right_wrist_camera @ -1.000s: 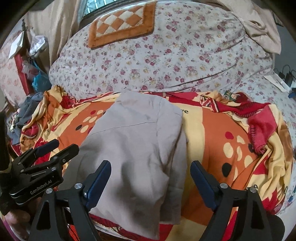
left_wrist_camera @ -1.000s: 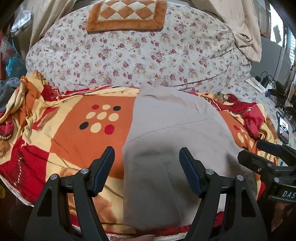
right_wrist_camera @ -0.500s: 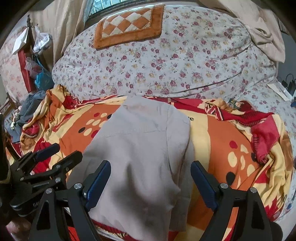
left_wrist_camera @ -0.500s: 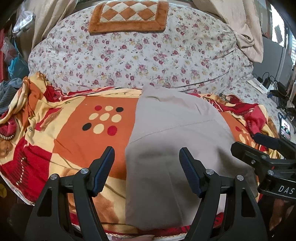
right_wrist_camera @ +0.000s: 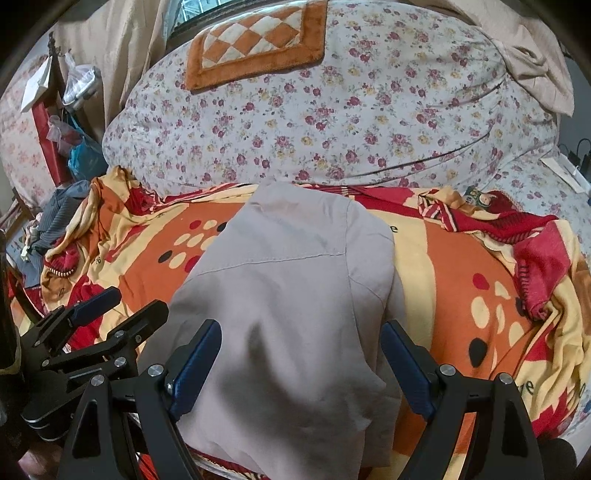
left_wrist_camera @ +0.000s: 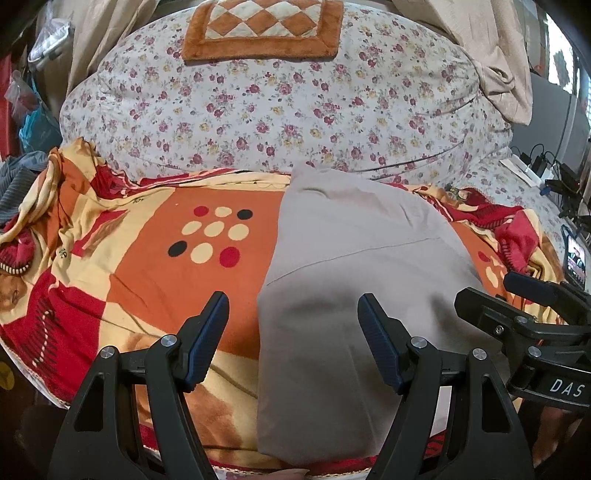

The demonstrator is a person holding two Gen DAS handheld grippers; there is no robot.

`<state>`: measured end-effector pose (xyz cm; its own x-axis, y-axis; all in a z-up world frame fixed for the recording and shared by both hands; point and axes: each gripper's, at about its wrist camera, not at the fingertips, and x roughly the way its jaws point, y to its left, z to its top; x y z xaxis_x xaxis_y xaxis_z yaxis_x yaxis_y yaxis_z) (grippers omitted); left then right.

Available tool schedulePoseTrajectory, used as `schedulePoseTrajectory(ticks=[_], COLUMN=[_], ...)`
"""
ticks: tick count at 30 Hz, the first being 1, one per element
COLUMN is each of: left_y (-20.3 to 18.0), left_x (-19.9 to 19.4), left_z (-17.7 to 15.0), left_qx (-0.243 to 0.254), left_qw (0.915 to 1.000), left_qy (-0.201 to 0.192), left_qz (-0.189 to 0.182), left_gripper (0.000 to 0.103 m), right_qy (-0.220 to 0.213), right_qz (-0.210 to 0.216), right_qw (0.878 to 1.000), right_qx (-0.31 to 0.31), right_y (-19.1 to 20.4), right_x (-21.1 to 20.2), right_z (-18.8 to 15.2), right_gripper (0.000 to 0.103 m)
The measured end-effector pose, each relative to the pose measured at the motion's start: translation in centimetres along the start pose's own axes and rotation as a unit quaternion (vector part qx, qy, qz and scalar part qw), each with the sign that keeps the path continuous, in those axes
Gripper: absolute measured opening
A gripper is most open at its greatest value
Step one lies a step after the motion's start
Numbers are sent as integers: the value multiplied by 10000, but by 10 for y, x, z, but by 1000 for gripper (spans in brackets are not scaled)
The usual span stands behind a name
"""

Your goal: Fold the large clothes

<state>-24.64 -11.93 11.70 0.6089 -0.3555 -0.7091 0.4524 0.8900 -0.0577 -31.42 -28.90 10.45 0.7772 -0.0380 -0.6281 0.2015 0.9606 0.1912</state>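
Right now, this is what lies in front of you.
Garment: your beige garment (left_wrist_camera: 354, 280) lies folded into a long flat strip on the blanket (left_wrist_camera: 155, 280), running from the near edge of the bed toward the far pillow; a stitched seam crosses it about halfway up.
Garment, right side: in the right wrist view the garment (right_wrist_camera: 288, 314) shows a second layer peeking out along its right edge.
Blanket: orange, red and cream with dots, spread over the near part of the bed, bunched up at its far left and far right corners.
Pillow: a big floral pillow (left_wrist_camera: 280, 107) sits just beyond the far end of the garment, with a small checked mat (left_wrist_camera: 262, 29) on top of it.
Left gripper: your left gripper (left_wrist_camera: 291, 321) hovers over the garment's near left edge, one jaw above the blanket, the other above the cloth.
Left jaws: wide apart, nothing between the pads, no cloth pinched.
Right gripper: your right gripper (right_wrist_camera: 301, 354) hangs over the near middle of the garment, both jaws above the cloth.
Right jaws: spread wide, gripping nothing.
Grippers together: side by side, near each other, each showing at the edge of the other's view.
Far right: cables and chargers (left_wrist_camera: 546, 170) lie on the floral sheet beyond the blanket.
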Motion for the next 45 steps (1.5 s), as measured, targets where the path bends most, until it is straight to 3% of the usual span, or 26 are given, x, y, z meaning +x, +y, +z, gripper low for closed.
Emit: schedulePoseTrajectory(ticks=[11, 45], left_y=[1, 10], left_x=[0, 25], left_z=[6, 12], left_qx=[60, -29], left_qw=[9999, 9999], left_qy=[-77, 126], left_qz=[68, 102], left_gripper=[73, 73], right_qy=[-59, 91], right_qz=[-21, -80], right_qw=[9999, 9996], right_qx=[-106, 252], right_y=[7, -10], right_x=[3, 25], right_z=[15, 16], right_gripper=[86, 87])
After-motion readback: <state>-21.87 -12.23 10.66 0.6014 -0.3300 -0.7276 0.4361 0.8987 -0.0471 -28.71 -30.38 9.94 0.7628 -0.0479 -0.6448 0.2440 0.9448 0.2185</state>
